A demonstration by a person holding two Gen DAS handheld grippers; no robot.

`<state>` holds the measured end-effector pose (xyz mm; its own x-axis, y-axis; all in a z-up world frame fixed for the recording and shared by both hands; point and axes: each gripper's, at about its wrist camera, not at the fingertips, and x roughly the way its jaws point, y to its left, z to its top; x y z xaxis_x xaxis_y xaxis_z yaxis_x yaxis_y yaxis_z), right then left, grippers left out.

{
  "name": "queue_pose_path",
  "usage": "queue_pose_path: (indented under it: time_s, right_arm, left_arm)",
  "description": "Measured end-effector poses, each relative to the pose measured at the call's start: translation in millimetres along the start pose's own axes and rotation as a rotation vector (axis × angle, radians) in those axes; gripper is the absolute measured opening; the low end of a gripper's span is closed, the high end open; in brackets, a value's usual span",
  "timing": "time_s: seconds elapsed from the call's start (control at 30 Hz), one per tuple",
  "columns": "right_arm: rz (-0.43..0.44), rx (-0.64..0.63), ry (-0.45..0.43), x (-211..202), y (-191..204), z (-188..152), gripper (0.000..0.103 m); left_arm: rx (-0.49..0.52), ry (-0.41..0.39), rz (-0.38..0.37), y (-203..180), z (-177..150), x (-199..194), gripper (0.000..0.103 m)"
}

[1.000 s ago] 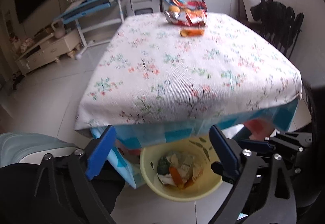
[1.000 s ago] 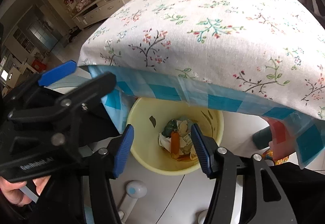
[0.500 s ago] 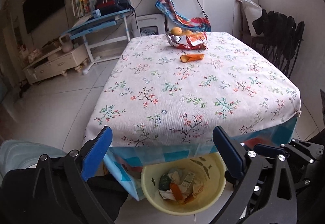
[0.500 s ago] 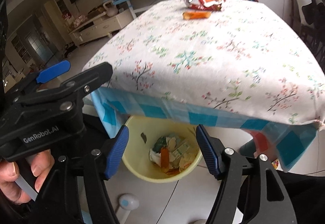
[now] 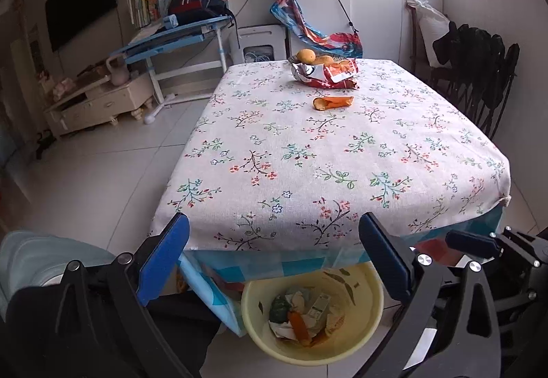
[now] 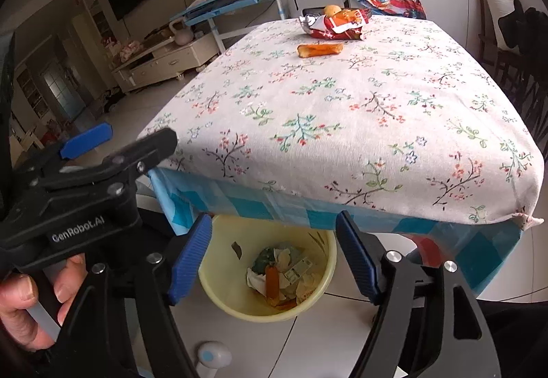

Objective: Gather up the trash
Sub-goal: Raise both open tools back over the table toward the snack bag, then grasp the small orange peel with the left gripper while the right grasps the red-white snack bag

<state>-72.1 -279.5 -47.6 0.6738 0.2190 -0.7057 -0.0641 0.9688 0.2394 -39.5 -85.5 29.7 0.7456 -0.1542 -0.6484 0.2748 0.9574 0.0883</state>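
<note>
A yellow bin (image 5: 363,333) (image 6: 322,295) stands on the floor under the near table edge, holding wrappers and an orange packet. On the far part of the floral tablecloth (image 5: 325,152) (image 6: 342,111) lie an orange wrapper (image 5: 333,102) (image 6: 319,49) and a red crumpled snack bag (image 5: 328,74) (image 6: 337,24). My left gripper (image 5: 274,234) is open and holds nothing, above the bin. My right gripper (image 6: 274,234) has its jaws opening, with nothing between them. The left gripper (image 6: 85,152) also shows at the left of the right wrist view, in a hand.
Fruit (image 5: 306,55) sits behind the snack bag. Dark chairs (image 5: 479,70) line the table's right side. A blue desk (image 5: 171,35) and a TV cabinet (image 5: 99,100) stand on the left across tiled floor. A colourful bag (image 5: 318,32) hangs on the white cupboard.
Both grippers rose and tilted up, so the tabletop and room fill more of the views and the bin sits lower. The right jaws stand wider apart than before.
</note>
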Motion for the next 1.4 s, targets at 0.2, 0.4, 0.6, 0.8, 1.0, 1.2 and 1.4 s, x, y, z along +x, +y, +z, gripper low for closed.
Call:
queue_pose_path:
  time_s: [0.2,0.4,0.6,0.8,1.0,1.2,1.4]
  right_arm:
    - [0.005,0.008,-0.024,-5.4,-17.9,38.8,0.074]
    - [-0.028,0.014,-0.042,-3.4,-48.3,87.6,0.075]
    - [-0.024,0.054,-0.045,17.7,-78.5,134.5,0.077]
    - [0.052,0.181,-0.033,64.8,-112.5,185.5,0.079]
    - [0.092,0.29,-0.03,124.5,-130.5,232.5,0.079]
    - [0.067,0.316,-0.018,161.6,-141.0,261.4,0.079]
    - [0.088,0.359,0.003,178.2,-152.0,264.4,0.073]
  left_arm:
    - [0.041,-0.041,-0.046,12.4,29.4,-1.1,0.096]
    - [0.141,-0.042,-0.107,9.1,62.8,26.0,0.096]
    - [0.234,-0.023,-0.177,-13.0,87.0,71.8,0.096]
    - [0.291,-0.007,-0.242,-33.6,107.6,116.6,0.096]
    - [0.325,-0.007,-0.278,-43.2,127.2,156.3,0.096]
    - [0.323,0.01,-0.333,-50.0,148.6,191.5,0.096]
    - [0.348,0.03,-0.354,-65.7,164.6,217.1,0.096]
